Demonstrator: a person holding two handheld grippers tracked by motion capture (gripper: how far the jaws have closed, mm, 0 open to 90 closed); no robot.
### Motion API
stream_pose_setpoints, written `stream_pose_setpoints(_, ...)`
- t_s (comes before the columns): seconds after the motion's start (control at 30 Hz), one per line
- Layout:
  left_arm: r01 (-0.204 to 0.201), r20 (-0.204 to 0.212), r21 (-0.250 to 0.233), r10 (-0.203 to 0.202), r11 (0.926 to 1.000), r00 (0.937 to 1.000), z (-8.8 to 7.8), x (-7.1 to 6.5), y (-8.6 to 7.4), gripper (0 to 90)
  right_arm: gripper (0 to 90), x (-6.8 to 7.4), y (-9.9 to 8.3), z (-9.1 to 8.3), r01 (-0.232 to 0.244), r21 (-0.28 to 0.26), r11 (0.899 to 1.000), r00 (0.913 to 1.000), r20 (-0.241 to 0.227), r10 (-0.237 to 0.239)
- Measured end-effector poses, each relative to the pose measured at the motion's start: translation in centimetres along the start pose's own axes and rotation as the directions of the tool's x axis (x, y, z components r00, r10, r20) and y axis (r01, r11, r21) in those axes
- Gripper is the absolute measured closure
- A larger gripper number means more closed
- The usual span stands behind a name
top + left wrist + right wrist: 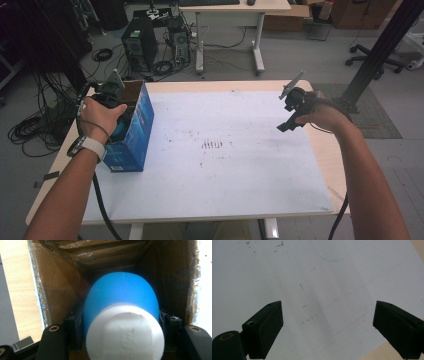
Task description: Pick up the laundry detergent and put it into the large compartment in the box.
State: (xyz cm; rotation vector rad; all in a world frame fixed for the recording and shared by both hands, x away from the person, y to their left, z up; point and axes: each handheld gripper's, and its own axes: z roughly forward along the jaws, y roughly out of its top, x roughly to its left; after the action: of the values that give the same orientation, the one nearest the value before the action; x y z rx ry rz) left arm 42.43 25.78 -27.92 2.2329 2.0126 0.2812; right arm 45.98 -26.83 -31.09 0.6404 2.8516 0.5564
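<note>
Left gripper (120,340) clamps blue bottle (121,297) inside cardboard box (131,127); release pending. Right gripper (327,327), beyond box, agape, empty.

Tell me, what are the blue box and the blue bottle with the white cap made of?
The box looks like cardboard: glossy blue print outside, raw brown corrugated walls inside. The bottle seems smooth matte plastic, with an even blue colour and a faint mould line. Its cap looks like white moulded plastic with raised shapes on top.

Blue bottle (121,297) cut off at the bottom edge — cap blurred; left gripper (111,102) hidden behind hand.
</note>
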Motion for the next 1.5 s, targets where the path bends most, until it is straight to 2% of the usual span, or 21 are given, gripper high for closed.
stream_pose_setpoints(0.6, -0.004, -0.002, -0.003, 0.004, 1.0, 1.0, 0.24, 0.01, 0.26, 36.2, 9.5, 0.07, -0.08, 0.19, -0.003, 0.008, 1.0, 1.0, -0.005, 0.004)
stream_pose_setpoints(0.97, -0.003, -0.006, -0.001, 0.002, 1.0, 1.0, 0.33, 0.1, 0.23, 31.3, 9.5, 0.24, -0.05, 0.22, -0.004, 0.011, 1.0, 1.0, -0.006, 0.004)
stream_pose_setpoints(1.23, -0.013, -0.025, -0.003, 0.013, 0.9999, 0.9996, 0.25, 0.11, 0.16, 27.7, 9.5, 0.3, -0.08, 0.14, -0.004, 0.013, 1.0, 1.0, -0.005, 0.004)
stream_pose_setpoints(1.5, -0.021, -0.024, -0.006, 0.021, 0.9998, 0.9995, 0.0, 0.04, 0.12, 24.6, 9.5, 0.39, -0.04, 0.02, -0.003, 0.009, 1.0, 1.0, -0.004, 0.003)
